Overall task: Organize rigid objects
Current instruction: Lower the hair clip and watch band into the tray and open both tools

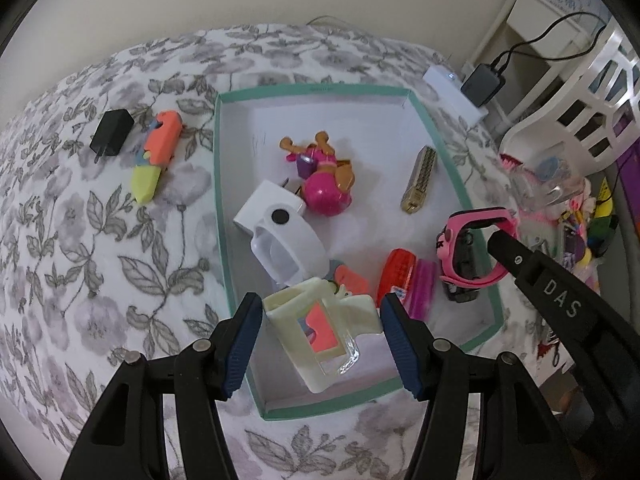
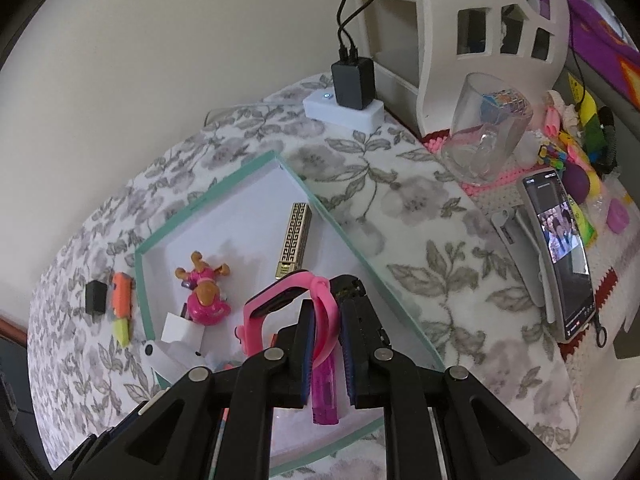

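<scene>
Left gripper pointed steeply down, jaws about half spread, blue pads on either side of a pale clip; contact unclear. Right gripper also angled down, jaws nearly shut, pads pinching a pink watch strap. In the left wrist view the right gripper's black finger came in from the right.
</scene>
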Demonstrator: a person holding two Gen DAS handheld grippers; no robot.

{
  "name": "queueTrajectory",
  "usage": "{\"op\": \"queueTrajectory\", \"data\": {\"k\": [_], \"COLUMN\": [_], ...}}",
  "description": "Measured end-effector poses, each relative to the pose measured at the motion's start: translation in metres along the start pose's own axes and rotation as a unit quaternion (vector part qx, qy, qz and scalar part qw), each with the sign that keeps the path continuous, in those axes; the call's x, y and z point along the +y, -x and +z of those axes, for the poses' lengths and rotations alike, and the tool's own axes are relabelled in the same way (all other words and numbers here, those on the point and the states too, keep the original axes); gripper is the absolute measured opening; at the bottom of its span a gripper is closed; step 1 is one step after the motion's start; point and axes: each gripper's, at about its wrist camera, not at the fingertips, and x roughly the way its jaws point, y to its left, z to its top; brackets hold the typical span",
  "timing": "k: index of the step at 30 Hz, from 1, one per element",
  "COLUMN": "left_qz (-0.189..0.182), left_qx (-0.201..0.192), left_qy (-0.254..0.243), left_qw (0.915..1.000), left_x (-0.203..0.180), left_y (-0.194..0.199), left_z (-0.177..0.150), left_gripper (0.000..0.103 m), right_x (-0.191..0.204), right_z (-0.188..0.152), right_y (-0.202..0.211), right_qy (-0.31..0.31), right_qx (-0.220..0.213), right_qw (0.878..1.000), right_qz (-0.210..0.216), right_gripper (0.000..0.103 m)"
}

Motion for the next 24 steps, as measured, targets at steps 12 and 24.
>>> {"op": "queueTrajectory", "data": {"k": [12,24], "left_qz": [0.01,0.018], "left_qx": [0.014,0.011], "left_qy": [-0.005,-0.009], "left_qw": [0.9998,0.9997], "left_x": [0.001,0.003], "left_y": [-0.013,-0.013], "left_z": [-0.001,0.0], "left_gripper": [0.063,0.063], "right_x": [0.01,0.013], "right_z": [-0.005,-0.008], "right_y": [-0.012,-0.02], "right_qy": [0.021,0.029], "right_qx": [0.021,0.038], "right_qw": [1.0,0.999], "right_qz": [-0.008,-0.019], "right_gripper": [0.017,0.02]}}
